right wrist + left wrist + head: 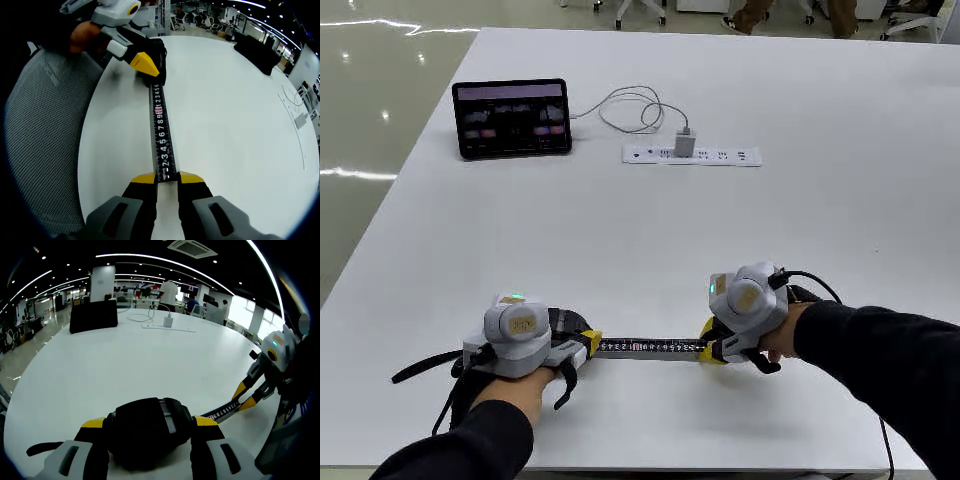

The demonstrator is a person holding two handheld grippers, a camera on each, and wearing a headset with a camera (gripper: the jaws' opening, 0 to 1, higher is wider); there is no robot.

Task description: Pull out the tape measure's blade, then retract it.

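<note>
White table (740, 240) | left gripper (588, 343) low, clamps tape case (145, 432) | right gripper (167, 178) opposite, pinches blade (161, 130) end

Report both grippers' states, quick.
The left gripper is shut on the tape measure case.
The right gripper is shut on the tip of the blade.

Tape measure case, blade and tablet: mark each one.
tape measure case (147, 432), left gripper view, middle of its black body.
blade (161, 135), right gripper view, numbered face about halfway along the pulled-out length.
tablet (512, 118), head view, centre of its screen.
</note>
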